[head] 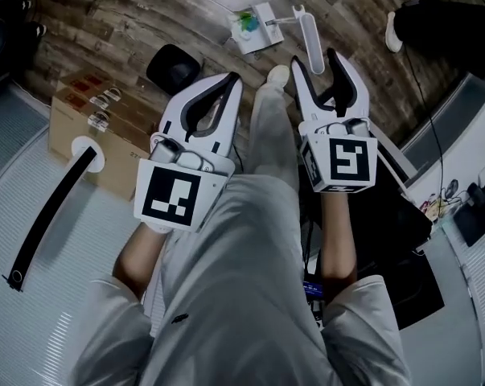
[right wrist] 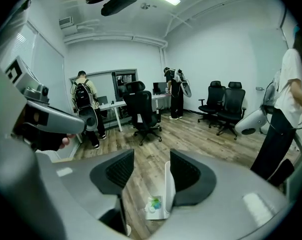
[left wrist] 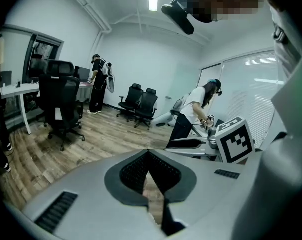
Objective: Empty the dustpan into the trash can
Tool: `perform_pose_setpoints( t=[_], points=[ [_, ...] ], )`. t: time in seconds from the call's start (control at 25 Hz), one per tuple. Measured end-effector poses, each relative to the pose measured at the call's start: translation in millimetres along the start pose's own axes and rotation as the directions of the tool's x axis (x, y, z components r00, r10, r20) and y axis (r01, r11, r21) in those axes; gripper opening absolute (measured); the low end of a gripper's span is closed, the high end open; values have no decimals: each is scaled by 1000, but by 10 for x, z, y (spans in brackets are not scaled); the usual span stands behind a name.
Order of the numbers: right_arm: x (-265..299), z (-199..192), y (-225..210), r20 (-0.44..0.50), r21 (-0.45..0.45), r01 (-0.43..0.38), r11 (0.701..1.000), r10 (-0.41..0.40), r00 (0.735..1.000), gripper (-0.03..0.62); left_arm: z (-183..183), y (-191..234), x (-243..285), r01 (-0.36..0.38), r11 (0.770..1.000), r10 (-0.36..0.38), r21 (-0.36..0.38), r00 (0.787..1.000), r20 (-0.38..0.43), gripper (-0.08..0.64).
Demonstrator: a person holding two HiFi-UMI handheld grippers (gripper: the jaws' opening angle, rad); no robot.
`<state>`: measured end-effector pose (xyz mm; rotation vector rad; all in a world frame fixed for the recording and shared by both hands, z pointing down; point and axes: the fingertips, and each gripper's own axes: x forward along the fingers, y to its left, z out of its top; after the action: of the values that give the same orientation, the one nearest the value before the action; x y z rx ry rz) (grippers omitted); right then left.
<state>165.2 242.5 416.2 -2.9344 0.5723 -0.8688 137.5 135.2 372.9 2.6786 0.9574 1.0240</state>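
Looking down in the head view, a black strap point(head: 47, 212) lies at the far left on a pale ribbed surface point(head: 21, 147). Next to it stands a cardboard box point(head: 77, 123) at the edge of the wooden floor point(head: 105, 14). A dark rounded object point(head: 174, 67) sits on the boards just beyond the box; whether it is the trash can I cannot tell.

The left gripper point(head: 230, 83) comes next, held out over the floor with its fingers pressed together. The left gripper view shows the same: the left gripper point(left wrist: 148, 154) has its tips meeting, with nothing between them. Between the two grippers a grey trouser leg point(head: 266, 135) reaches down to the floor.

The dustpan point(head: 254, 26) rests on the wooden floor ahead of that leg. It is white, with green and blue litter in its pan. Its long white handle point(head: 310, 39) rises toward the right gripper point(head: 314, 61), whose fingers are spread wide. In the right gripper view the handle point(right wrist: 168, 184) shows in the gap of the right gripper point(right wrist: 151, 159), just beside the right-hand finger, and the dustpan point(right wrist: 156, 206) lies below it on the boards. The pads are not clamped on the handle.

Office chairs point(right wrist: 140, 111) and standing people point(right wrist: 83, 101) fill the room behind.
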Motion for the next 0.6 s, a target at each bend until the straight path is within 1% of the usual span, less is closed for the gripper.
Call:
perform_pose_setpoints(
  t=[0.12,0.2,0.28,0.44,0.6],
  points=[
    [163,-121,-67,-60,-44,33,998,-35,998,221,-97,68,90,-10,1000,10,-21,1000,-18,6],
    [251,-180,-108,-77,-70,45,997,-50,996,221,-142,120,148,-19,999,19,-31,1000,-23,8],
    [323,-240,-130,-87,-70,41,997,-47,995,221,-179,157,200,-27,999,26,-35,999,-23,6],
    [492,-359,-164,-109,-64,23,998,-30,994,222,-268,213,344,-35,999,34,-18,999,-37,7],
    [626,-439,-229,-146,-53,5,999,-13,989,226,-298,246,488,-37,999,36,-28,999,-38,6]
  ],
)
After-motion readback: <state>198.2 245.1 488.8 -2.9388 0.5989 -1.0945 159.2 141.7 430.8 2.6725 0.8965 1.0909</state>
